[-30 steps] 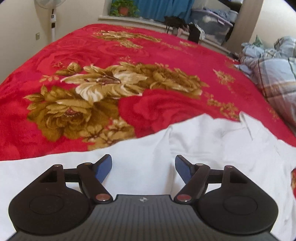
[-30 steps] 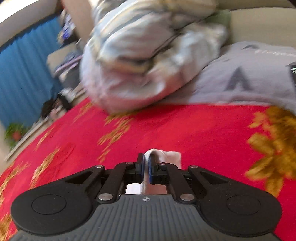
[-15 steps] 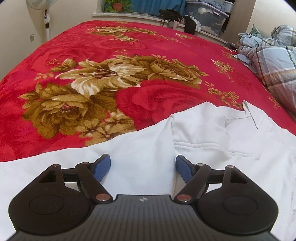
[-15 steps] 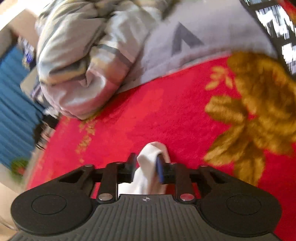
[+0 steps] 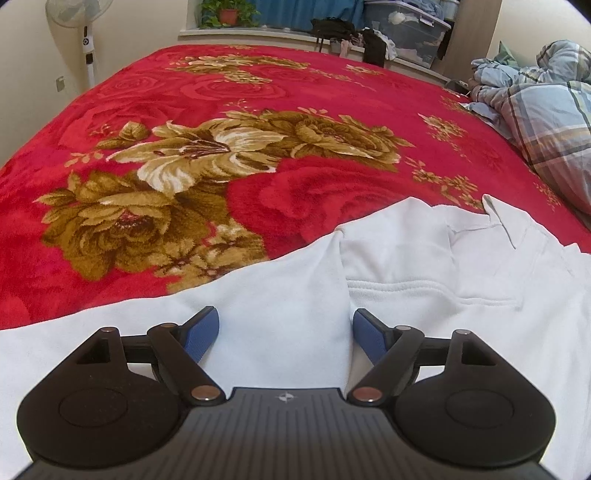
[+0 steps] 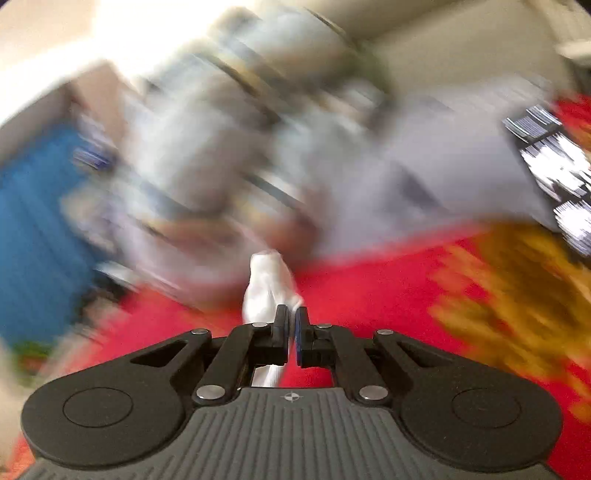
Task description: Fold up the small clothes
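Note:
A white garment (image 5: 406, 266) lies spread on the red flowered blanket (image 5: 184, 155), filling the lower part of the left wrist view. My left gripper (image 5: 286, 332) is open just above the white cloth, its blue pads (image 5: 203, 332) wide apart with nothing between them. My right gripper (image 6: 291, 332) is shut on a bunched piece of the white garment (image 6: 267, 284), which sticks up past the fingertips above the red blanket (image 6: 369, 295). The right wrist view is heavily blurred.
A plaid duvet (image 5: 546, 122) is heaped at the right side of the bed; it shows blurred in the right wrist view (image 6: 240, 147) beside a grey pillow (image 6: 443, 177). A fan (image 5: 83, 33), a plant and storage boxes (image 5: 406, 26) stand beyond the bed.
My right gripper has swung quickly while holding the white cloth, so its view turned and blurred. The garment's right part has shifted and spread in the left view. My left gripper stays open.

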Demonstrator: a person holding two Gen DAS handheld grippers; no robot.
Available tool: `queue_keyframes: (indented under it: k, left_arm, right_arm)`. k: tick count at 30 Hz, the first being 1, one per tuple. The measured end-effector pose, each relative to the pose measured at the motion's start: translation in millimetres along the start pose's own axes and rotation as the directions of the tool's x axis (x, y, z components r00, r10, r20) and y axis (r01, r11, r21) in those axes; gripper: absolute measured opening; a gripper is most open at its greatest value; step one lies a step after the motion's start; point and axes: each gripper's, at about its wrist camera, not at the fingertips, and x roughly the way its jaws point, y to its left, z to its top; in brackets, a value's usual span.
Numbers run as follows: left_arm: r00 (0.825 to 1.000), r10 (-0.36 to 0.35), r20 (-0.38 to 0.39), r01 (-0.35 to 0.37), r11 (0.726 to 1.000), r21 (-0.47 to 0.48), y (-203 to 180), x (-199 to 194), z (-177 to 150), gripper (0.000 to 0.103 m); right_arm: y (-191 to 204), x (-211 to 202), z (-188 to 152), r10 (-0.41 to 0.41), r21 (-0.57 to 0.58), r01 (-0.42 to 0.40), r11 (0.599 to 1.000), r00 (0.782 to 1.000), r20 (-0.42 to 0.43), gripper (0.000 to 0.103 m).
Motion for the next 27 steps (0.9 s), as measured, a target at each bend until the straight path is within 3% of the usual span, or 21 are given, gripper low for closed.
queue_keyframes:
  k: [3, 4, 5, 7, 9, 10, 14, 16, 18, 21, 23, 25, 27]
  left_arm:
    - [1.0, -0.006, 0.0, 0.006, 1.0, -0.007, 0, 0, 0, 0.083]
    - [1.0, -0.006, 0.0, 0.006, 1.0, -0.007, 0, 0, 0, 0.083]
    - [1.0, -0.005, 0.0, 0.005, 1.0, -0.006, 0, 0, 0, 0.083]
    - [1.0, -0.004, 0.0, 0.004, 1.0, -0.006, 1, 0, 0, 0.083]
    - [1.0, -0.003, 0.001, 0.003, 1.0, -0.008, 1, 0, 0, 0.083]
    - [1.0, -0.003, 0.002, 0.003, 1.0, -0.009, 2, 0, 0, 0.083]
    - [1.0, 0.009, 0.019, -0.008, 0.999, -0.037, 5, -2, 3, 0.083]
    - [0.999, 0.017, 0.039, -0.014, 0.998, -0.056, 9, -5, 6, 0.083]
    - [0.998, 0.023, 0.061, -0.019, 0.997, -0.07, 12, -8, 9, 0.083]
    - [0.996, 0.041, 0.075, -0.034, 0.996, -0.088, 18, -8, 14, 0.083]
    - [0.995, 0.062, 0.081, -0.054, 0.994, -0.1, 22, -7, 16, 0.083]
    - [0.995, 0.063, 0.082, -0.054, 0.993, -0.109, 26, -5, 17, 0.083]
    - [0.995, 0.05, 0.088, -0.04, 0.993, -0.112, 28, -5, 17, 0.083]
  right_arm:
    - [-22, 23, -2, -0.007, 0.083, 0.016, 0.996, 0.994, -0.108, 0.011]
    - [-26, 26, -1, -0.02, 0.095, 0.03, 0.995, 0.994, -0.111, 0.025]
    - [-28, 28, -1, -0.026, 0.106, 0.038, 0.994, 0.993, -0.114, 0.046]
    - [-32, 35, -3, -0.015, 0.13, 0.033, 0.991, 0.991, -0.136, 0.052]
    - [-28, 38, -4, -0.019, 0.086, 0.031, 0.996, 0.99, -0.138, 0.045]
    - [-27, 39, -6, -0.026, 0.051, 0.033, 0.998, 0.99, -0.14, 0.005]
    - [-18, 37, -6, -0.183, -0.035, 0.18, 0.983, 0.98, -0.075, 0.002]
    - [-5, 26, -6, -0.253, -0.082, 0.254, 0.964, 0.967, 0.018, 0.007]
    - [20, 11, -6, -0.232, -0.164, 0.251, 0.954, 0.964, 0.127, 0.007]
    - [70, -12, -18, -0.074, -0.303, 0.132, 0.944, 0.978, 0.194, 0.009]
    - [103, -22, -33, 0.089, -0.359, -0.047, 0.932, 0.991, 0.101, 0.021]
    - [140, -29, -61, 0.248, -0.428, -0.248, 0.869, 0.967, -0.057, 0.027]
    - [177, -39, -98, 0.351, -0.497, -0.413, 0.763, 0.911, -0.218, 0.03]
